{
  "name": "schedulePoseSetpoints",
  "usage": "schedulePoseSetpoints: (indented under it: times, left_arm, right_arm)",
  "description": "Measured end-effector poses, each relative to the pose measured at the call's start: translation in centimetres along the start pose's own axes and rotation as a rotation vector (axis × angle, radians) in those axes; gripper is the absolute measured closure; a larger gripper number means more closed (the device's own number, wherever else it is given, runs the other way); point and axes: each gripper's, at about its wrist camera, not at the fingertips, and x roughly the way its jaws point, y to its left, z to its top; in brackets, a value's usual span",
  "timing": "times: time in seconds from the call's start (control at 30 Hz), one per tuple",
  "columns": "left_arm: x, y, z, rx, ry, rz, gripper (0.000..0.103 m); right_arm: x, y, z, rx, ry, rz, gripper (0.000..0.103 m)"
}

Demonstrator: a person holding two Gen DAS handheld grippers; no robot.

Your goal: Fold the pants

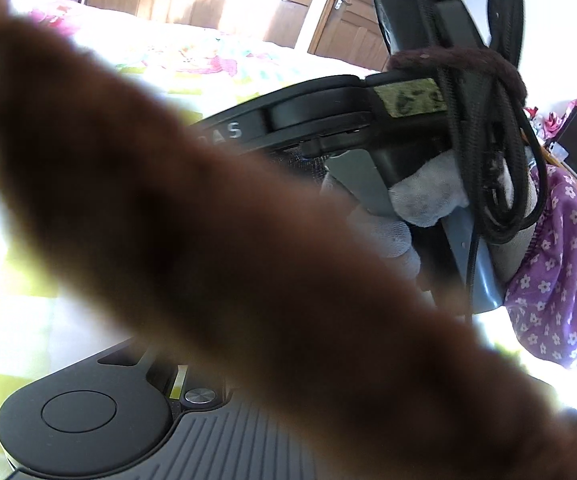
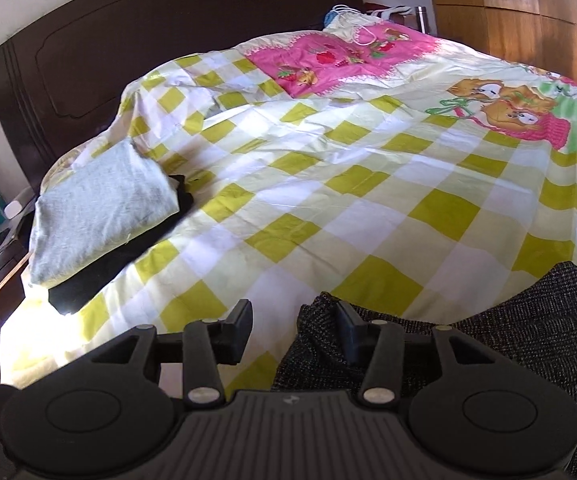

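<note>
Because a blurred brown band [image 1: 208, 220] is lying right across the lens, the left wrist view is hiding the fingers of the left hand-held gripper [image 1: 88, 420]. Only its ribbed body is showing at the bottom, so I cannot tell how wide its jaws are standing or whether they are holding anything. What the brown band is I cannot tell either. Beyond it, a gloved hand [image 1: 428, 196] in a purple flowered sleeve [image 1: 560, 264] is gripping the handle of the right hand-held gripper [image 1: 328, 120], which is reaching out over the bed [image 1: 208, 60].

In the right wrist view, the right hand-held gripper [image 2: 292, 332] is standing with its jaws apart and clamping nothing. The dark tweed pants [image 2: 508, 320] are lying at the near edge of the bed, toward its near right corner, and their edge is bunching against the right finger while the left finger is hanging over bare checked sheet. That probably means the tool is letting the cloth lie flat, or lining up for a fresh hold on its edge. A folded grey garment [image 2: 100, 208] is resting on a folded black garment [image 2: 100, 276] at the bed's left edge near the headboard [image 2: 128, 40], likely parked there to keep the middle free for folding.
</note>
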Motion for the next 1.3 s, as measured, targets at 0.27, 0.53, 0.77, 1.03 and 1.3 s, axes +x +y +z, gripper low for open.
schedulePoseSetpoints:
  times: [0.27, 0.53, 0.77, 1.03, 1.3]
  left_arm:
    - [-1.1, -0.7, 1.1, 0.03, -0.041, 0.052, 0.077]
    - [0.0, 1.2, 6.0, -0.023, -0.21, 0.079, 0.077]
    - [4.7, 4.1, 9.6, -0.109, -0.204, 0.155, 0.077]
    - [5.9, 4.6, 7.6, -0.023, -0.081, 0.188, 0.08]
    - [6.0, 4.7, 6.4, -0.019, -0.075, 0.218, 0.084]
  right_arm:
    - [-3.6, 0.9, 2.1, -0.038, -0.112, 0.071, 0.04]
    - [-10.1, -3.7, 1.0, 0.126, -0.277, -0.164, 0.04]
    - [-12.0, -10.9, -5.1, 0.282, -0.152, -0.338, 0.035]
    - [-11.0, -14.1, -8.4, 0.462, -0.119, -0.229, 0.037]
    - [-9.2, -15.9, -7.8, 0.542, -0.08, -0.253, 0.051]
